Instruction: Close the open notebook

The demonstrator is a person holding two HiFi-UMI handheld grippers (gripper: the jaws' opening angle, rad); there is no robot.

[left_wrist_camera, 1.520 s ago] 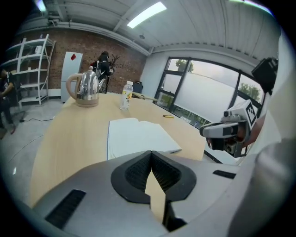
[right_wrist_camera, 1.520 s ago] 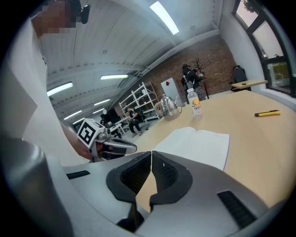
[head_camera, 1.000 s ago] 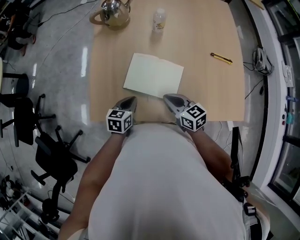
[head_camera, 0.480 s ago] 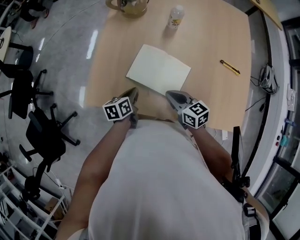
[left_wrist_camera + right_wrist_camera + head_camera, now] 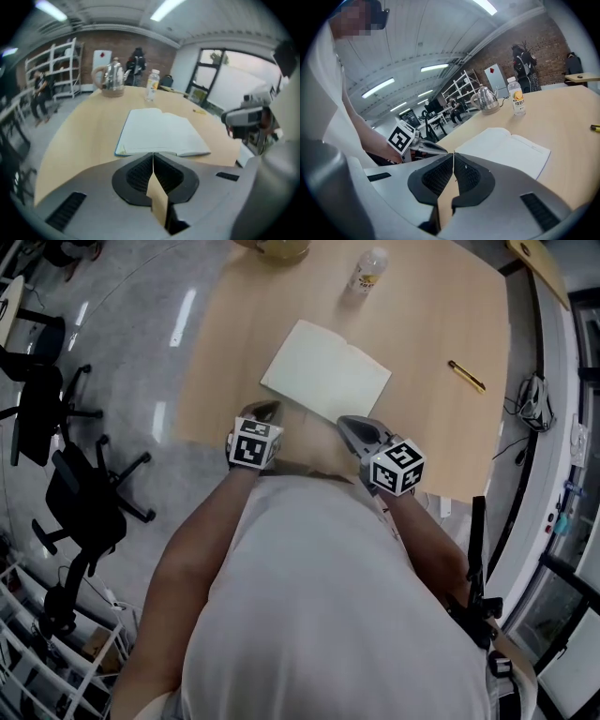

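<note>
While the left gripper (image 5: pixel 262 412) and right gripper (image 5: pixel 349 424) hover at the near bench (image 5: pixel 431 334) edge, jaws pressed together and empty, the notebook (image 5: pixel 326 382) lies open and flat just beyond them. It looks like the approach step. Next, I'd say, a tip must slip under one cover — then flip it.

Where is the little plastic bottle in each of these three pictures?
Head view: the bottle stands near the top edge, beyond the open notebook.
Left gripper view: upper middle, behind the notebook.
Right gripper view: right of centre, behind the notebook.
Shared landmark: the open notebook.
</note>
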